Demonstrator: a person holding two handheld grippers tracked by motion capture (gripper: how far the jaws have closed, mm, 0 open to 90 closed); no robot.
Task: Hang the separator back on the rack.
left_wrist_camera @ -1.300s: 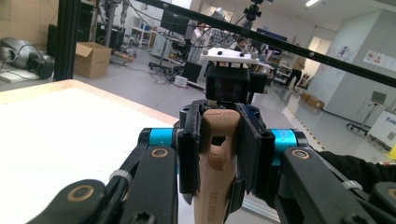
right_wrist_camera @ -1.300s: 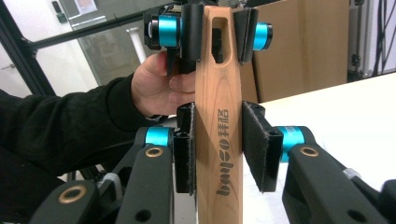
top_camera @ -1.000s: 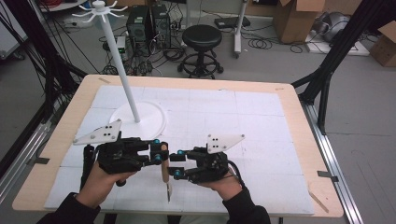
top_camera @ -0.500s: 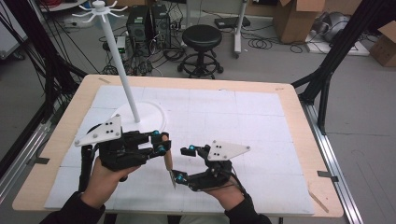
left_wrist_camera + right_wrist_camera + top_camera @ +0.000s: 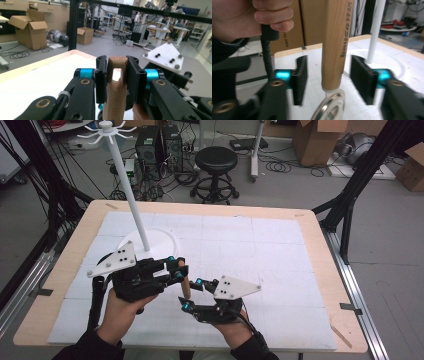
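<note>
I see the wooden handle [image 5: 185, 285] upright above the near middle of the table [image 5: 320, 245], its slotted top end clamped between the jaws of my left gripper [image 5: 117, 75]. Below the wood hangs a metal ring [image 5: 329, 107], perhaps a tool head; it is too blurred to tell. My right gripper [image 5: 328, 80] sits just near of it, jaws wide on either side of the handle, not touching. The white stand [image 5: 131, 195] rises far left.
</note>
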